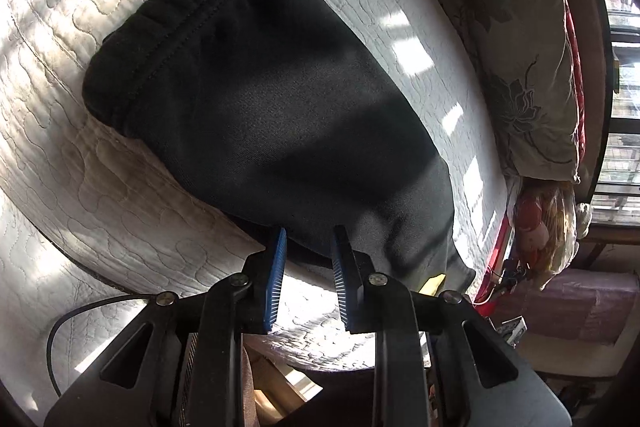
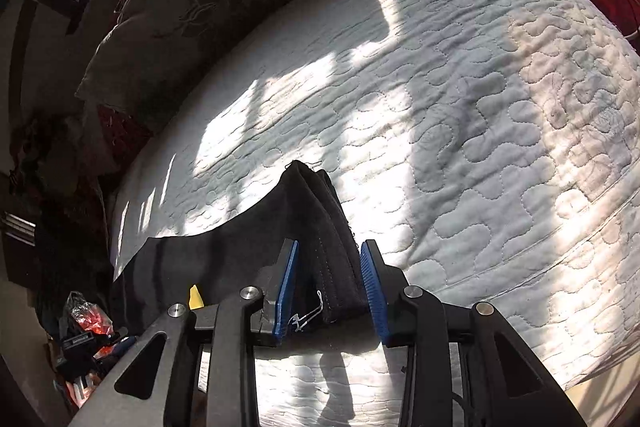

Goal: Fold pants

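The black pants (image 1: 260,99) lie folded on the quilted mattress (image 1: 72,187), stretching ahead of the left gripper (image 1: 310,239), whose blue fingers (image 1: 276,279) stand spread at the cloth's near edge. The right gripper (image 2: 330,251) also stands spread, with the stitched hem (image 2: 332,259) between its fingers.

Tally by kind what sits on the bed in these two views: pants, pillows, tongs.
Pants: 1, black, lying on the white quilted mattress
Floral pillows: 1
Tongs: 2, left tongs and right tongs, each with fabric between its blue pads
Total: 4
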### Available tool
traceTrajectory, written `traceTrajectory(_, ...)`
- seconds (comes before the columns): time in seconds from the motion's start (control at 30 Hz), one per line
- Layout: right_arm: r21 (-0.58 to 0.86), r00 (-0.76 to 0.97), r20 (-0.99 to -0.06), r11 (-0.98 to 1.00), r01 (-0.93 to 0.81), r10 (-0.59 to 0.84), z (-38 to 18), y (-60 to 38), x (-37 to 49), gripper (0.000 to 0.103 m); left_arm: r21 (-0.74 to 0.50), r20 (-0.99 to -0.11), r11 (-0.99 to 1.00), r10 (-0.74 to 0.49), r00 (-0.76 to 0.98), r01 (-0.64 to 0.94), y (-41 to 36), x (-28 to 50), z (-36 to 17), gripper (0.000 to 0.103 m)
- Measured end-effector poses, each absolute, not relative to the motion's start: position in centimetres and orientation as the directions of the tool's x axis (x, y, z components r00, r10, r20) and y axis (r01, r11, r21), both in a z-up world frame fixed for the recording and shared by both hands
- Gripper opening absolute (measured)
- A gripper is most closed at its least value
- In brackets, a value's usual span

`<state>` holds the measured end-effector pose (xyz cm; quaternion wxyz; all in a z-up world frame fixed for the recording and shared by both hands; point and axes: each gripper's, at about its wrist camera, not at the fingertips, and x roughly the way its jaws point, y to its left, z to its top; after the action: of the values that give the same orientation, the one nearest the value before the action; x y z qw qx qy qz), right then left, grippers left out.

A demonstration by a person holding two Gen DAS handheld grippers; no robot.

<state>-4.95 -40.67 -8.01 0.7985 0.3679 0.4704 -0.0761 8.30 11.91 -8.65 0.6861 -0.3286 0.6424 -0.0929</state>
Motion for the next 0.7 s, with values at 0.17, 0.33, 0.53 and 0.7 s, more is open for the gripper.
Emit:
traceTrajectory(0.17, 0.463, 0.516, -0.834, 0.759, 0.459, 0.197, -8.7, -39.9, -3.9, 0.03, -0.524, -0.851, 0.794, -0.503, 0.151, -0.309, 11.1, 9.4, -8.9, 0.019)
traceTrajectory(0.33, 0.456, 0.509, -0.838, 0.767, 0.452, 0.198, -8.8, -40.1, -4.1, 0.014, -0.506, -0.862, 0.805, -0.484, 0.15, -0.309, 11.3, 9.3, -8.1, 0.003)
traceTrajectory(0.53, 0.559, 0.559, -0.78, 0.713, 0.424, 0.279, -7.8, -40.5, -5.8, 0.01, -0.473, -0.881, 0.829, -0.447, 0.157, -0.298, 13.5, 7.8, -8.0, 0.003)
traceTrajectory(0.7, 0.541, 0.529, -0.804, 0.705, 0.46, 0.272, -9.4, -40.9, -6.6, 0.01, -0.536, -0.839, 0.764, -0.528, 0.13, -0.359, 14.5, 6.9, -10.5, 0.002)
